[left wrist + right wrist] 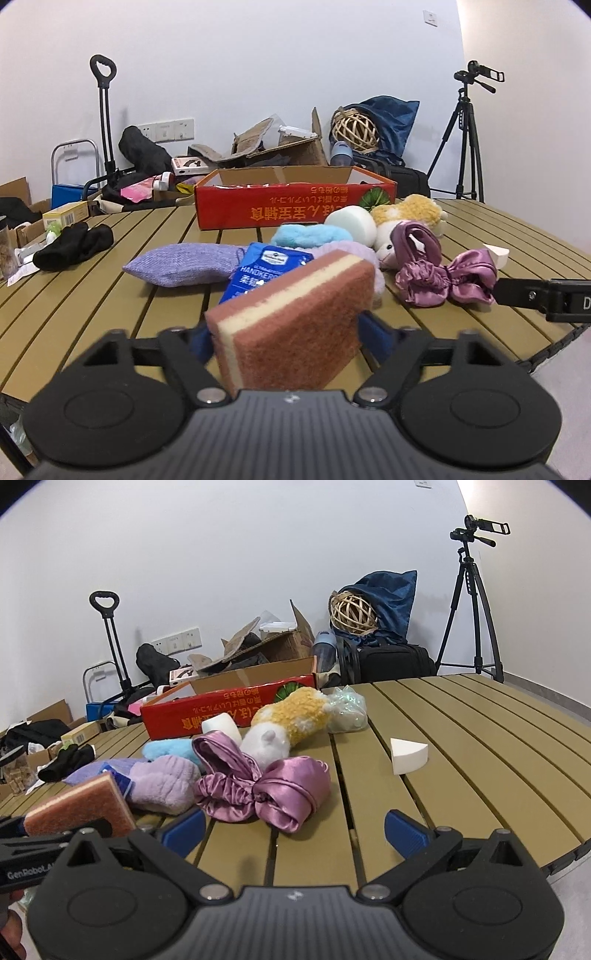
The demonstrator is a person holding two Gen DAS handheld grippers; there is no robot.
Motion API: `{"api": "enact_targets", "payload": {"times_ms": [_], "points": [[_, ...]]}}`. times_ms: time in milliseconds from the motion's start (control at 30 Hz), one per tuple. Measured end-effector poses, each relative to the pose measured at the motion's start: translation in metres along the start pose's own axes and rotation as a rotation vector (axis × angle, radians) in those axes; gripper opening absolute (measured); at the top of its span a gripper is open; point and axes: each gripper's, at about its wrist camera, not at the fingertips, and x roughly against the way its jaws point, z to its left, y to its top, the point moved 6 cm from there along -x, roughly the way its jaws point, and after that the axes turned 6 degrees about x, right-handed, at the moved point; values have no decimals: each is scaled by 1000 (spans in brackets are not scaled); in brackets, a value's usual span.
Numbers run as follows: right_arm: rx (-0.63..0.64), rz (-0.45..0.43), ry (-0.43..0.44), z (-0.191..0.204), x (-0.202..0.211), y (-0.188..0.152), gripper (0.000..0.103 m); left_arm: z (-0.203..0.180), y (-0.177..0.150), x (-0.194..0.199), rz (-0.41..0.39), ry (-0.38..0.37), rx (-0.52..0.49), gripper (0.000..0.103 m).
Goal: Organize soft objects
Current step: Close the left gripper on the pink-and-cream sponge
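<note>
Sponge [295, 321] gripped upright in left claw [284, 332], pads pressed on both sides, raised just off worktop [92, 295]. Beyond it, untouched: purple sock [181, 267], tissue pack [266, 273], blue fluff [310, 236], plush [406, 218], satin bow [266, 790]. Red box [295, 206] further back, contents unseen. Right claw [293, 829] spread wide, empty, bow just ahead. Sorting barely begun.

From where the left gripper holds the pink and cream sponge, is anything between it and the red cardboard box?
Yes. The blue tissue pack, lilac knitted pouch and light blue fluffy cloth lie between the sponge and the red box. Its top looks open, so lifting over them should clear.
</note>
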Motion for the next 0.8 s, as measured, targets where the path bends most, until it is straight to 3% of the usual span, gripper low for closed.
{"api": "enact_targets", "payload": {"times_ms": [167, 367, 567, 700, 800], "points": [[-5, -14, 8, -1, 4, 0, 103, -3, -2, 6, -13, -7, -11, 49], [-13, -15, 23, -2, 2, 0, 103, -8, -3, 17, -38, -35, -30, 35], [1, -25, 7, -2, -3, 2, 103, -25, 0, 36, -97, -55, -91, 32], [11, -40, 27, 2, -9, 6, 102, -26, 4, 41, -114, -66, -72, 32], [16, -57, 15, 4, -18, 11, 96, -23, 8, 47, -130, -65, -53, 32]]}}
